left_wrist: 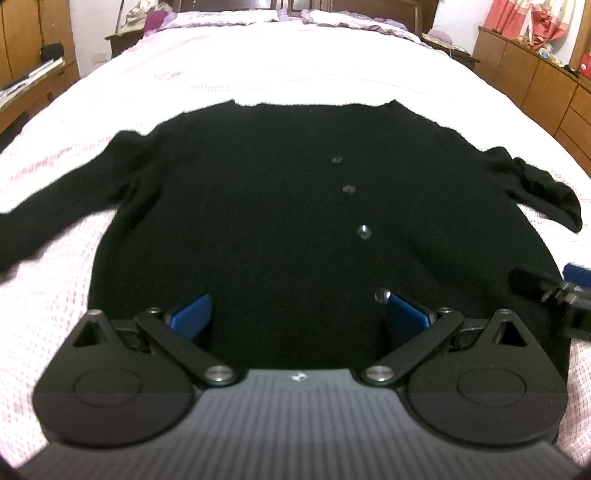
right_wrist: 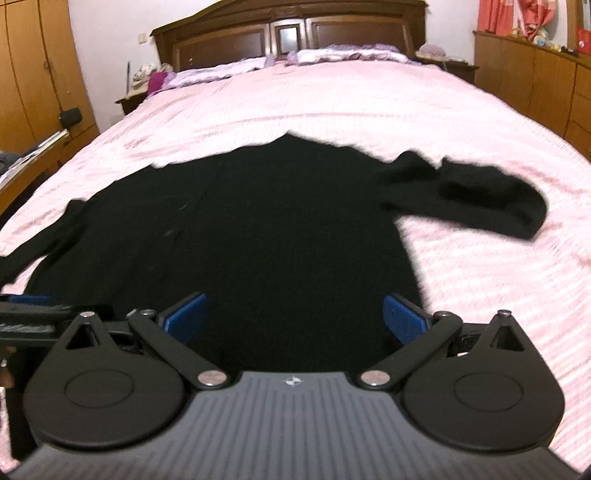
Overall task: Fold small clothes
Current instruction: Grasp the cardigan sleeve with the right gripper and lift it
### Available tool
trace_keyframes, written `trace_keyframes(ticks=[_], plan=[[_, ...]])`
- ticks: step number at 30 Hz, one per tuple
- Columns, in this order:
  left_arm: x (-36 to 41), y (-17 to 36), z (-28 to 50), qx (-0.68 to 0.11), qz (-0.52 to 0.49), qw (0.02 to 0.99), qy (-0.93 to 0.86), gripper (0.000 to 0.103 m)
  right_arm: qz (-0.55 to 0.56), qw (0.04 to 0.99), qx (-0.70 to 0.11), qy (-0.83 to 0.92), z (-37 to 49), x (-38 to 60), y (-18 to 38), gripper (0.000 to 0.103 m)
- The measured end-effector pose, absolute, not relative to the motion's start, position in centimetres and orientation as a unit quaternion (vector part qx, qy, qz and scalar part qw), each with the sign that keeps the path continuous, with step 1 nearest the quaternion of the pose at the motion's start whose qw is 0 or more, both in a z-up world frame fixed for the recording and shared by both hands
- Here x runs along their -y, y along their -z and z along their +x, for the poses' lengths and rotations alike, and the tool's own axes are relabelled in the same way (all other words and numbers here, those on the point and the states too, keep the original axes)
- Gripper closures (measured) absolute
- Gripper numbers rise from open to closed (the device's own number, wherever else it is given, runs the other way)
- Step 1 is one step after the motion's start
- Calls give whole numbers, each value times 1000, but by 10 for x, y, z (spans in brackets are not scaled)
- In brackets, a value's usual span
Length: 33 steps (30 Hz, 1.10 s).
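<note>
Cardigan (left_wrist: 258, 206) flat on bed (left_wrist: 295, 66), no txt

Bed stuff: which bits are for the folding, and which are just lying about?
For folding: black cardigan, left claw, right claw, both open above its near edge.

Lying about: pillows, clothes pile, cabinets.

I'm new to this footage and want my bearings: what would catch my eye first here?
A black cardigan lies spread flat on the pink bedspread, sleeves out to both sides, a row of buttons down its front. The left gripper and right gripper hang over its near hem, jaws wide open. A dark wooden headboard stands at the far end.
</note>
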<state>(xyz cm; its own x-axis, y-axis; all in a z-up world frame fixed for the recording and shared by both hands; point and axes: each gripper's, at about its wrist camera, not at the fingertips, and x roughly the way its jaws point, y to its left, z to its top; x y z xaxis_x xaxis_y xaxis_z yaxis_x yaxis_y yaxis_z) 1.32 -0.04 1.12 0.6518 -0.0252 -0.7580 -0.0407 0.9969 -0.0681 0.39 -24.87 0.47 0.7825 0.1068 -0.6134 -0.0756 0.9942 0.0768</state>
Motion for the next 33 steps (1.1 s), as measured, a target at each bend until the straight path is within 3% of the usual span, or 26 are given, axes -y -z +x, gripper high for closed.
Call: trace_keyframes(ticks=[7, 11, 23, 33], plan=[[7, -17, 27, -413, -24, 910, 1, 0, -9, 957, -291, 2, 43, 310, -22, 0], [10, -8, 38, -423, -27, 906, 7, 0, 65, 942, -329, 2, 85, 356, 4, 0], [13, 14, 54, -446, -14, 895, -11, 0, 230, 909, -342, 60, 179, 428, 38, 0], [10, 28, 55, -444, -20, 896, -10, 0, 261, 898, -339, 97, 198, 449, 53, 0]])
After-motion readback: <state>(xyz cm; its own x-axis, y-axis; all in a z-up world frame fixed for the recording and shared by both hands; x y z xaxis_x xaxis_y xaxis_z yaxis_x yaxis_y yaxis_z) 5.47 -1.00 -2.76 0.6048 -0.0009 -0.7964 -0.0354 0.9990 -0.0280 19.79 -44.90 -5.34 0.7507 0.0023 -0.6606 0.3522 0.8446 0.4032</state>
